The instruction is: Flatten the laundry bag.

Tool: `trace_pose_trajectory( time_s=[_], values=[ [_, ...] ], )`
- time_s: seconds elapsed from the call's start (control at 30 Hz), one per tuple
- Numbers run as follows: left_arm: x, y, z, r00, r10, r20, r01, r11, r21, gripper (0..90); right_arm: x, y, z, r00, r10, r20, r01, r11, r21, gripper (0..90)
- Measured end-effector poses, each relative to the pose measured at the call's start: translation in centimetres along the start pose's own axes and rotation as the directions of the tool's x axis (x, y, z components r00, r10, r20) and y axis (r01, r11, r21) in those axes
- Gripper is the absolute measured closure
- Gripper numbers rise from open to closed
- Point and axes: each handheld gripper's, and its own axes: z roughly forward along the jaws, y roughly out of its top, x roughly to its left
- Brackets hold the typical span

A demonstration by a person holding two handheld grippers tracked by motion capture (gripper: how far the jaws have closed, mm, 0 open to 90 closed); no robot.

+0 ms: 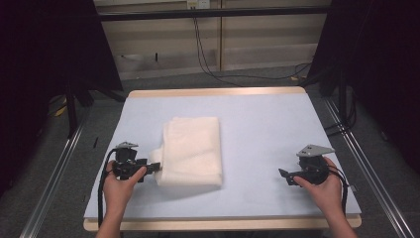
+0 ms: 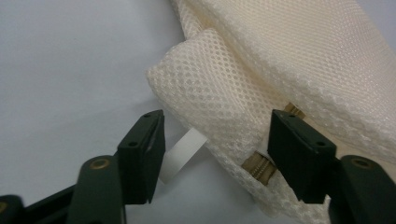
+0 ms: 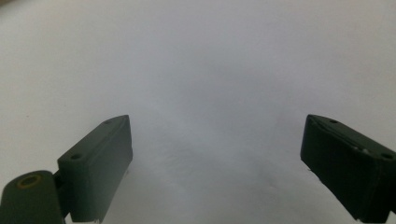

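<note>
Mesh laundry bag lies folded on the table, and we have our left gripper at the bag's near left corner, jaws wide around a mesh fold, a white label and the brass zipper. If we close now, we judge the jaws may pinch only the label or skid off the zipper, dragging the fold loose, while our right gripper, also wide and holding nothing, sits well right of the bag, too far to steady it

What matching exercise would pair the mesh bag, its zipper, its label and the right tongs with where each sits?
Things:
1. mesh bag
2. brass zipper
3. white label
4. right tongs

Places:
a. between the open jaws of the left tongs
b. over bare table, jaws open
c. folded, mid-table
d. along the bag's edge, by one left jaw

Pairs: 1-c, 2-d, 3-a, 4-b
</note>
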Motion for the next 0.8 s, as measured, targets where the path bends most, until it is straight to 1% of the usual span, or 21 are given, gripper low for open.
trace_pose_trajectory(
  time_s=[0.03,0.07,0.1,0.13,0.17,0.2,0.23,0.27,0.3,0.33,0.37,0.4,0.43,0.47,0.5,0.53,0.63,0.67,0.73,0.77,0.8],
  values=[
    [-0.1,0.1,0.1,0.9998,-0.006,0.018,0.006,1.0000,0.008,43.6,0.0,0.0,0.0,1.0000,-0.003,0.004,0.003,1.000,-0.001,8.9],
    [-0.1,0.1,0.1,0.9998,-0.006,0.018,0.006,1.0000,0.008,48.5,0.0,0.0,0.0,1.0000,-0.003,0.004,0.003,1.000,-0.001,8.9],
    [-0.2,0.2,0.2,0.9997,-0.008,0.022,0.007,0.9998,0.019,50.9,0.1,0.0,0.1,1.0000,-0.007,-0.005,0.007,1.000,0.005,8.9],
    [-0.2,0.2,0.4,0.9995,-0.010,0.030,0.009,0.9997,0.024,53.9,0.1,0.0,0.1,1.0000,-0.006,-0.003,0.006,1.000,0.008,9.0],
    [-0.3,0.2,0.6,0.9996,-0.007,0.028,0.007,0.9996,0.027,56.9,0.2,0.1,0.1,1.0000,-0.001,-0.004,0.001,1.000,0.011,9.0],
    [-0.3,0.2,0.7,0.9991,-0.009,0.041,0.008,0.9995,0.031,59.5,0.1,0.1,0.2,0.9999,-0.010,-0.007,0.010,1.000,0.009,9.0],
    [-0.3,0.2,0.8,0.9980,-0.029,0.056,0.027,0.9994,0.023,65.0,0.1,0.1,0.2,0.9999,-0.016,0.000,0.016,1.000,0.005,9.0],
    [-0.2,0.2,0.8,0.9974,-0.032,0.065,0.030,0.9991,0.031,69.1,0.2,0.2,0.1,1.0000,-0.009,0.000,0.009,1.000,0.009,9.0],
    [-0.2,0.2,0.8,0.9974,-0.032,0.065,0.030,0.9991,0.031,71.7,0.2,0.2,0.2,0.9999,-0.016,0.002,0.016,1.000,0.003,9.0],
    [-0.2,0.3,1.0,0.9963,-0.037,0.077,0.035,0.9989,0.033,71.7,0.2,0.2,0.2,0.9999,-0.016,0.002,0.016,1.000,0.003,9.0],
    [-0.1,0.3,1.1,0.9938,-0.056,0.096,0.053,0.9980,0.036,79.5,0.2,0.2,0.2,0.9999,-0.014,0.000,0.014,1.000,0.003,9.0],
    [-0.1,0.3,1.1,0.9938,-0.056,0.096,0.053,0.9980,0.036,82.0,0.2,0.2,0.1,0.9999,-0.012,0.000,0.012,1.000,0.005,8.9],
    [0.1,0.4,0.9,0.9915,-0.072,0.108,0.068,0.9970,0.039,83.3,0.2,0.2,0.2,0.9999,-0.016,0.002,0.016,1.000,0.004,9.0],
    [0.1,0.4,0.9,0.9915,-0.072,0.108,0.068,0.9970,0.039,86.0,0.2,0.2,0.2,0.9999,-0.016,0.002,0.016,1.000,0.004,9.0],
    [0.1,0.5,0.8,0.9929,-0.066,0.099,0.063,0.9976,0.029,86.0,0.2,0.2,0.2,0.9998,-0.017,-0.005,0.017,1.000,0.003,9.0],
    [0.2,0.6,0.7,0.9931,-0.063,0.099,0.059,0.9976,0.034,88.6,0.1,0.2,0.1,0.9998,-0.018,-0.007,0.018,1.000,0.001,8.9],
    [0.0,1.0,0.2,0.9933,-0.067,0.094,0.064,0.9972,0.038,89.4,0.1,0.3,0.1,0.9997,-0.017,-0.014,0.017,1.000,-0.002,9.0],
    [0.0,1.1,0.1,0.9932,-0.067,0.095,0.064,0.9972,0.038,89.6,0.0,0.3,0.1,0.9995,-0.025,-0.018,0.024,1.000,-0.010,9.0],
    [-0.1,1.2,0.0,0.9940,-0.063,0.090,0.059,0.9974,0.041,89.7,0.0,0.3,0.1,0.9997,-0.022,-0.012,0.022,1.000,-0.010,9.0],
    [-0.2,1.4,-0.1,0.9939,-0.065,0.088,0.062,0.9973,0.040,89.7,0.1,0.3,0.0,0.9999,-0.009,-0.015,0.009,1.000,-0.004,9.0],
    [-0.3,1.5,-0.2,0.9935,-0.067,0.092,0.063,0.9972,0.042,89.7,0.1,0.3,0.0,0.9999,-0.009,-0.015,0.009,1.000,-0.004,9.0]
  ],
)
